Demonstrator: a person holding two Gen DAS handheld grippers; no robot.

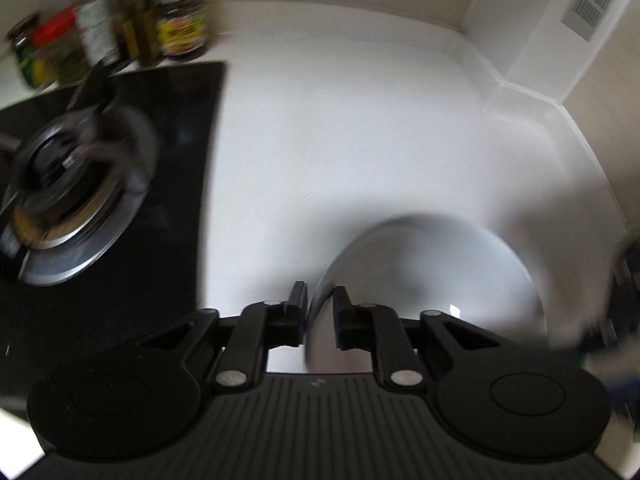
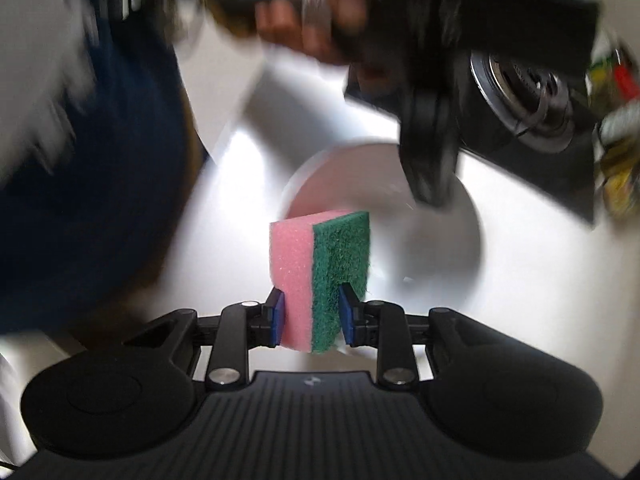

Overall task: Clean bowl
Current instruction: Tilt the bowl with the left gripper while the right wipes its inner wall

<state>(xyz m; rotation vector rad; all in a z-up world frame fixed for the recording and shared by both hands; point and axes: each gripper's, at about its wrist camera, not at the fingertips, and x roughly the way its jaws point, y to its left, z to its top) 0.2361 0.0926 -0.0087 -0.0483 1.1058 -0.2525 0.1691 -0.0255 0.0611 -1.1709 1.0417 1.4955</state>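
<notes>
Steadying bowl [image 1: 432, 280] on white counter [image 1: 340, 140], right of hob [image 1: 100, 160]: left gripper [image 1: 320, 308] straddles near rim, jaws narrow, contact unclear w/ blur. Right gripper [image 2: 312, 312] clamps sponge [image 2: 320, 276] over bowl. Recommend green side down, light circular strokes.

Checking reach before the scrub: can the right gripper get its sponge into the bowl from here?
Probably yes. The right gripper holds the sponge just above the bowl; the left gripper sits only at its far rim.
</notes>
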